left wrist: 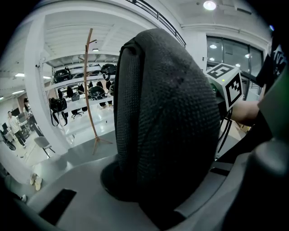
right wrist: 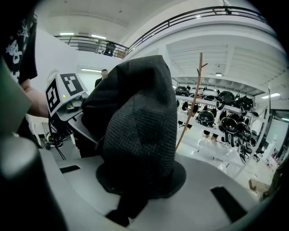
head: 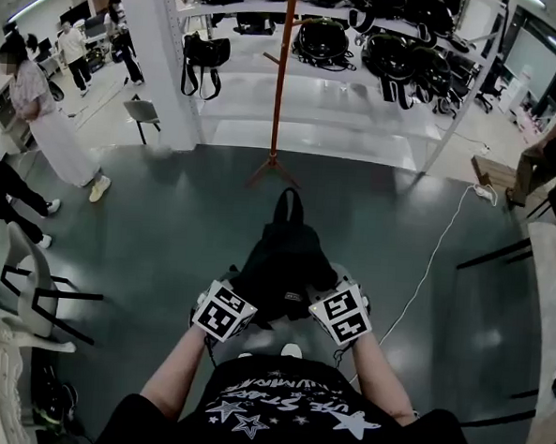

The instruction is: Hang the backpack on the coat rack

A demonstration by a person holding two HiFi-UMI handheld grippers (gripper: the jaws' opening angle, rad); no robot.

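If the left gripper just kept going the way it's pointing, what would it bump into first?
The black backpack that it is clamped on. Past that, the left gripper tilts downward, so it would likely hit the grey floor short of the coat rack; depth is unclear.

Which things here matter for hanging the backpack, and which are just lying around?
For the job:
black fabric backpack
tall brown wooden coat rack

Just lying about:
white shelving unit holding black gear
white floor cable
grey chair
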